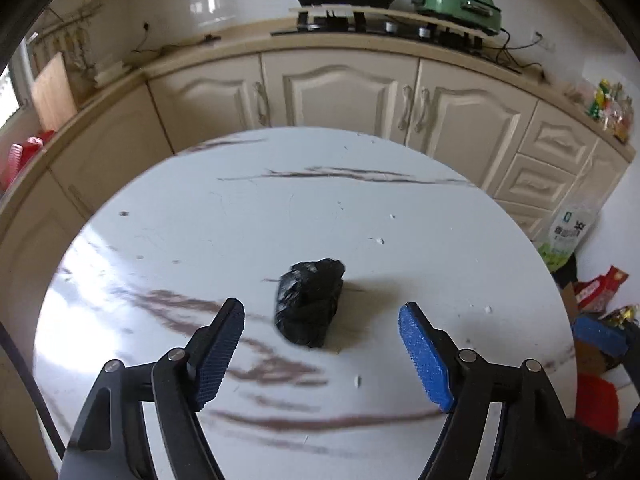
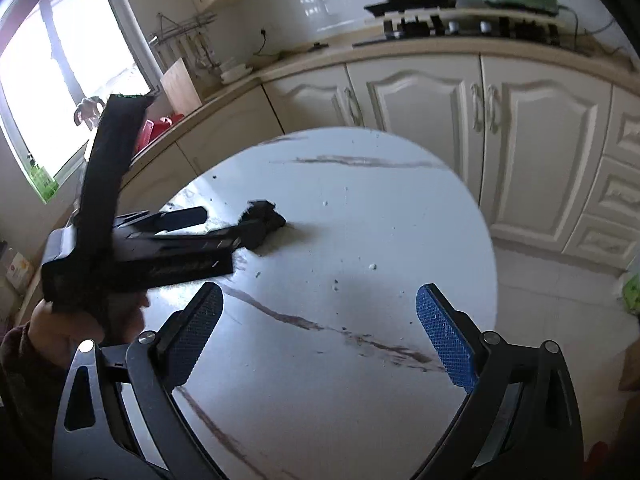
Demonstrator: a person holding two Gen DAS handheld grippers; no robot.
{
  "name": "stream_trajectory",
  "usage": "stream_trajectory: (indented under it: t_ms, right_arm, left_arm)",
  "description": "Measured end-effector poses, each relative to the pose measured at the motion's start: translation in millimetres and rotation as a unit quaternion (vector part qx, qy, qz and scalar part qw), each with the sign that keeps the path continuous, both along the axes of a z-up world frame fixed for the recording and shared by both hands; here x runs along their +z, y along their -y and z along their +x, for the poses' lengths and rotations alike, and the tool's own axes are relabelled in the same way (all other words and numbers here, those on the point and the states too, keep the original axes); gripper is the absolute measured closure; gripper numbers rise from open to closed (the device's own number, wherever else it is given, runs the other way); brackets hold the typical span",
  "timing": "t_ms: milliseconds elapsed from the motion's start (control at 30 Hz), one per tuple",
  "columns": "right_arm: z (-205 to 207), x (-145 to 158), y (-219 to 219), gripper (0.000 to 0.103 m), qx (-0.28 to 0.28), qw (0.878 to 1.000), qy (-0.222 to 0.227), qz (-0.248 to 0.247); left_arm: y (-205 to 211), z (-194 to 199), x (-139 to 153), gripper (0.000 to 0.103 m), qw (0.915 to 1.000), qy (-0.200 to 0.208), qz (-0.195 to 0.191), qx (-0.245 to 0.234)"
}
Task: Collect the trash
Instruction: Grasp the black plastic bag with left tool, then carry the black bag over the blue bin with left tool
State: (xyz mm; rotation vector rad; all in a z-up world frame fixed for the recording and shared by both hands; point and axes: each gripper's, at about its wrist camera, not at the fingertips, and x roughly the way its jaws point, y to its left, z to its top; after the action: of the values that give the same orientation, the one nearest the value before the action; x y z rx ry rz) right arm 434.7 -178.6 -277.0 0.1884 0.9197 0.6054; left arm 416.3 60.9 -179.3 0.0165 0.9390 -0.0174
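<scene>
A crumpled black plastic bag [image 1: 310, 304] lies on the round white marble-veined counter [image 1: 280, 208], just ahead of the left gripper [image 1: 322, 354], its jaws spread wide around nothing. The right gripper [image 2: 320, 334] hovers nearby, jaws likewise apart and empty.

The bag [image 1: 310, 304] lies on the table [image 1: 240, 220], ahead of the left gripper [image 1: 321, 354]. Crumbs [image 1: 378, 241] lie right of the bag. The cabinets [image 1: 340, 96] stand behind the table.

Both grippers are black, with angular linkage arms joined by round silver pins. The left gripper [image 1: 321, 354] and the right gripper [image 2: 319, 334] carry textured blue pads on their fingers. The person's left hand [image 2: 60, 326] shows bare skin above a dark maroon sleeve [image 2: 16, 364].
</scene>
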Motion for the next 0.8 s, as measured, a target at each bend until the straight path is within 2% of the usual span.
stream_trajectory:
  t_ms: [67, 133, 167, 200, 233, 333, 467, 667, 800]
  right_arm:
    - [2.1, -7.9, 4.0, 0.006, -0.001, 1.000, -0.004, 0.001]
    - [2.6, -12.3, 8.3, 0.006, -0.004, 1.000, -0.006, 0.002]
    - [1.7, -12.7, 11.1, 0.006, -0.006, 1.000, -0.005, 0.003]
    - [0.5, -12.9, 14.7, 0.006, -0.008, 1.000, -0.004, 0.004]
    - [-0.3, -13.0, 17.7, 0.006, -0.009, 1.000, -0.003, 0.005]
    - [-8.5, -11.7, 34.8, 0.006, -0.022, 1.000, -0.001, 0.009]
    - [-27.3, -7.1, 64.3, 0.006, -0.048, 0.999, 0.002, 0.020]
    - [-76.3, -5.5, 127.7, 0.006, -0.107, 0.994, 0.022, 0.018]
    - [-116.8, -24.4, 185.2, 0.004, -0.172, 0.985, 0.021, -0.001]
  left_arm:
    - [-1.6, 9.0, -7.1, 0.041, 0.9999, -0.008, 0.008, 0.004]
    - [2.2, 18.4, -13.4, 0.045, 0.9998, -0.019, 0.002, 0.003]
    - [2.0, 18.1, -16.7, 0.054, 0.9997, -0.023, 0.000, 0.004]
    - [-3.0, 24.8, -14.9, 0.057, 0.9997, -0.023, 0.002, 0.005]
    - [-2.1, 19.2, -13.9, 0.071, 0.9999, -0.015, -0.001, 0.002]
    - [-2.3, 34.7, -11.6, 0.074, 0.9997, -0.024, -0.006, 0.001]
    - [6.7, 33.8, 2.7, 0.074, 1.0000, -0.004, -0.004, -0.007]
    - [56.3, -33.6, 46.7, 0.074, 0.9975, 0.048, -0.019, -0.048]
    - [117.3, -76.6, 61.1, 0.074, 0.9918, 0.072, -0.025, -0.102]
